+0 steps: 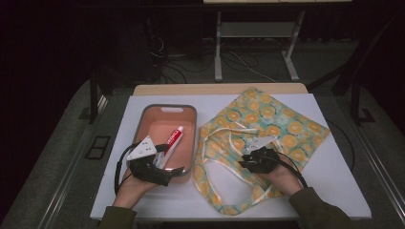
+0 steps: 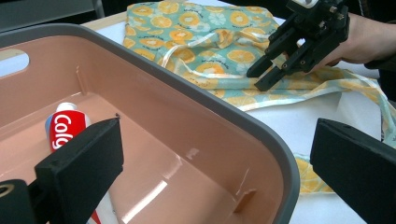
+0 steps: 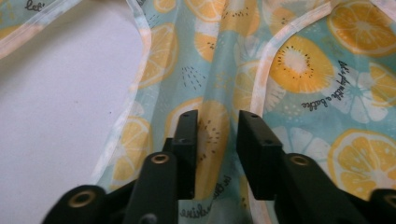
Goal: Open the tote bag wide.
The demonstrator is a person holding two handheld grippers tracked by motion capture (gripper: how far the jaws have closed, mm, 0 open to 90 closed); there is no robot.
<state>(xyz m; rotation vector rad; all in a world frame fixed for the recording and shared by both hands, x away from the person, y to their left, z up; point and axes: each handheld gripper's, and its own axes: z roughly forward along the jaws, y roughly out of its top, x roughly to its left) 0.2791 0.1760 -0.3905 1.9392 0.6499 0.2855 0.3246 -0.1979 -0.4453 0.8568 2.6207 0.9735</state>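
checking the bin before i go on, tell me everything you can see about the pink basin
The pink basin is a rounded rectangular tub, plastic by its look, salmon inside with a grey rim and a slot handle in its far wall. It sits upright on the white table, left of the orange-print cloth bag. A red and white toothpaste tube lies on its floor. The left gripper hangs open at its near right corner, one jaw inside the rim, one outside; contact cannot be told.

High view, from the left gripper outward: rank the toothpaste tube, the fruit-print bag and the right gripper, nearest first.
1. Toothpaste tube: inside the pink bin, just ahead of the left gripper.
2. Fruit-print bag: on the table right of the bin; its near edge and straps come first.
3. Right gripper: over the bag's opening, beyond that edge.
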